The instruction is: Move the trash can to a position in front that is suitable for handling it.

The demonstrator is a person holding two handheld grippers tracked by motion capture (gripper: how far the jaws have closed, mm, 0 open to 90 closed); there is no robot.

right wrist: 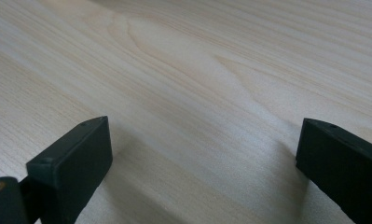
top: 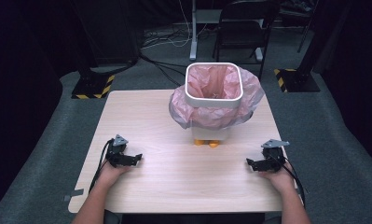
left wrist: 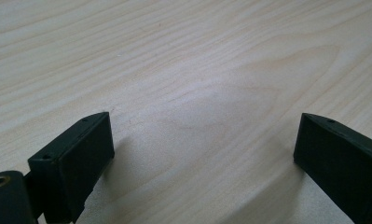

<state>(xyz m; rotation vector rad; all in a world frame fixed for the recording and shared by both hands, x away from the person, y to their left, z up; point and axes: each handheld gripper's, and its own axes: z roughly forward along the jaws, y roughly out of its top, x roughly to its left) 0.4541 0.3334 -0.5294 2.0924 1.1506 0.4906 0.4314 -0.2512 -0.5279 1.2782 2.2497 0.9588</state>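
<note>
Bin (top: 213, 95) on table (top: 174, 182), far side

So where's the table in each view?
High view: the table fills the middle, with the bin near its far edge.
Left gripper view: the table is the pale wood under and beyond the open left gripper.
Right gripper view: the table is the same wood beyond the open right gripper.
Shared landmark: the pale wood grain.

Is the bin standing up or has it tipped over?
Standing up. The bin sits on the table with its opening facing up, pink bag folded over the rim.
</note>
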